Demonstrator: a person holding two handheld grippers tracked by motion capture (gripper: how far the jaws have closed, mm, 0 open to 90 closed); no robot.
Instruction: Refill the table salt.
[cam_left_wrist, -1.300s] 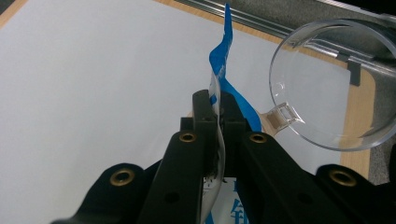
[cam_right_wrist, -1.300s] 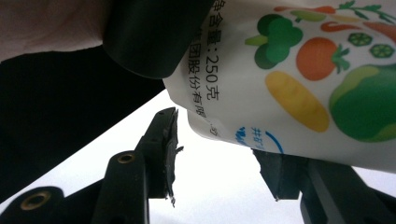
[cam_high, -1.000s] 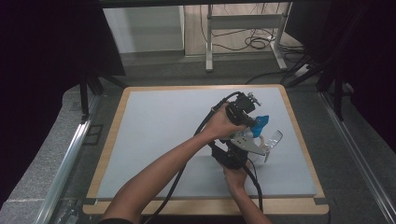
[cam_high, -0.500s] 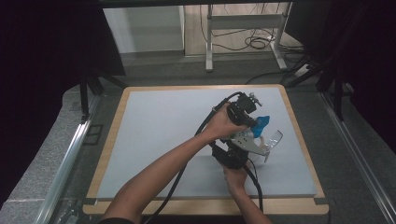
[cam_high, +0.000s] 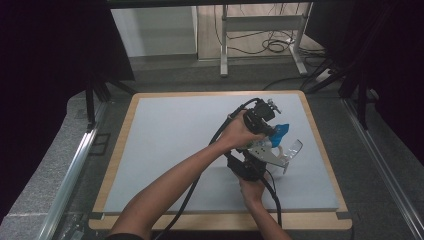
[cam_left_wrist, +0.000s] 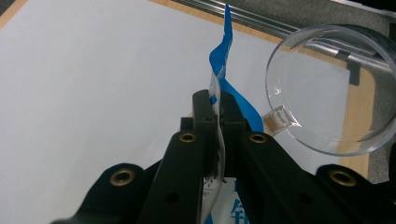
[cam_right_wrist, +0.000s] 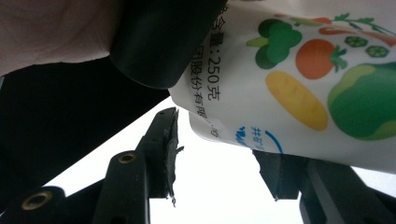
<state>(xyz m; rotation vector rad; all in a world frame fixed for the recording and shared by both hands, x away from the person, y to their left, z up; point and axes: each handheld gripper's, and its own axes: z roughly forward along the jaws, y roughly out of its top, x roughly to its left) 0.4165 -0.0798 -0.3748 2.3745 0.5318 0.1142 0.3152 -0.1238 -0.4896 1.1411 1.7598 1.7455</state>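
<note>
A white pouch (cam_right_wrist: 299, 79) printed with vegetables, its top edge blue (cam_left_wrist: 224, 60), is held up over the right half of the mat (cam_high: 175, 140). My left gripper (cam_left_wrist: 219, 105) is shut on the pouch's thin blue-and-white edge; in the high view this gripper (cam_high: 270, 131) is reached across from the left. From below, my right gripper (cam_right_wrist: 219, 158) stands open with the pouch's lower corner between its jaws and a gap at one pad (cam_right_wrist: 169, 149). A clear round plastic cup (cam_left_wrist: 327, 88) with a small tab lies just beyond the pouch (cam_high: 280, 131).
The pale mat lies on a wooden board (cam_high: 320, 145) with a metal rail (cam_high: 75, 165) along each side. The clear cup (cam_high: 292, 150) rests near the mat's right edge. A table frame and cables (cam_high: 270, 45) stand on the floor behind.
</note>
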